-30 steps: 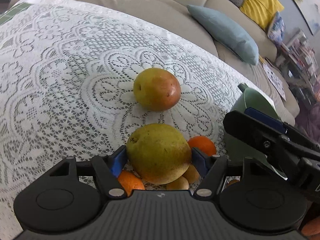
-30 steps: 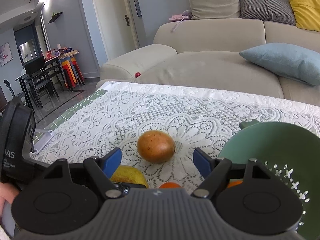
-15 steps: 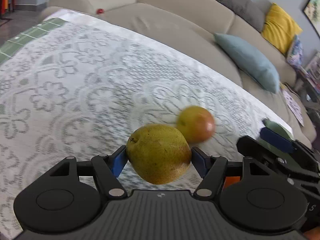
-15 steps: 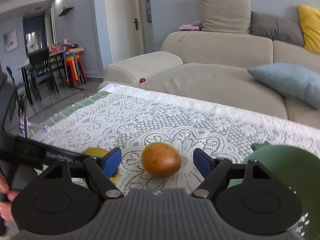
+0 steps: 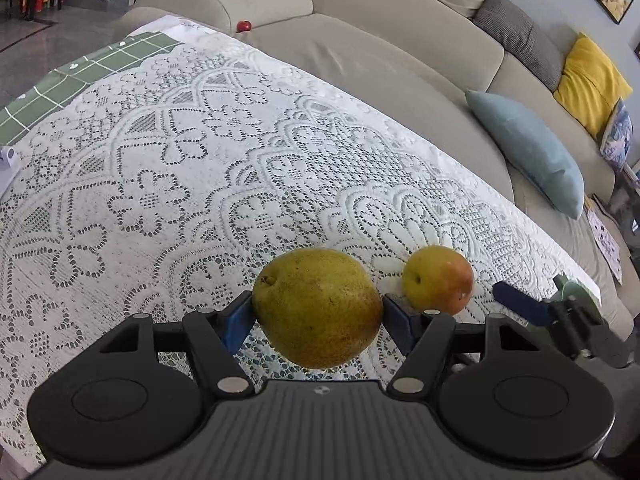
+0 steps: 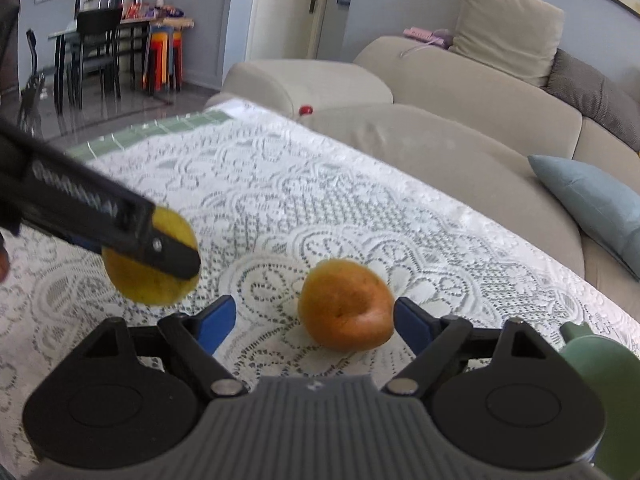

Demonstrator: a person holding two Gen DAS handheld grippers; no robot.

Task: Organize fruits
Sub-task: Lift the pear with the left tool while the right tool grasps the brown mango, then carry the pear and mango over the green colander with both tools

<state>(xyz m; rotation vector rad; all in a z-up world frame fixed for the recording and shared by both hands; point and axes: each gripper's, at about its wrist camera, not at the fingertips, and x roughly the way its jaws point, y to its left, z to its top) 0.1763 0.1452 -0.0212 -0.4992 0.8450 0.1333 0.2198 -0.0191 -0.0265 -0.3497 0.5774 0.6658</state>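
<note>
My left gripper (image 5: pixel 318 314) is shut on a yellow-green pear (image 5: pixel 318 306) and holds it above the lace tablecloth. In the right wrist view the same pear (image 6: pixel 140 280) hangs at the left behind a left finger (image 6: pixel 120 224). A second, orange-red pear (image 5: pixel 438 280) lies on the cloth to the right of it. My right gripper (image 6: pixel 314 320) is open, with that pear (image 6: pixel 346 304) between its blue pads and close to the right one. The right gripper's pad (image 5: pixel 520 304) shows at the right of the left wrist view.
A green colander (image 6: pixel 600 376) stands at the table's right, its rim also in the left wrist view (image 5: pixel 576 292). A beige sofa (image 5: pixel 360 52) with a blue cushion (image 5: pixel 532 152) runs behind the table. A white object (image 5: pixel 8 160) sits at the left edge.
My left gripper has lifted the yellow-green pear up and to the left, away from the pile of oranges. My right gripper has moved forward around the orange-red pear.
</note>
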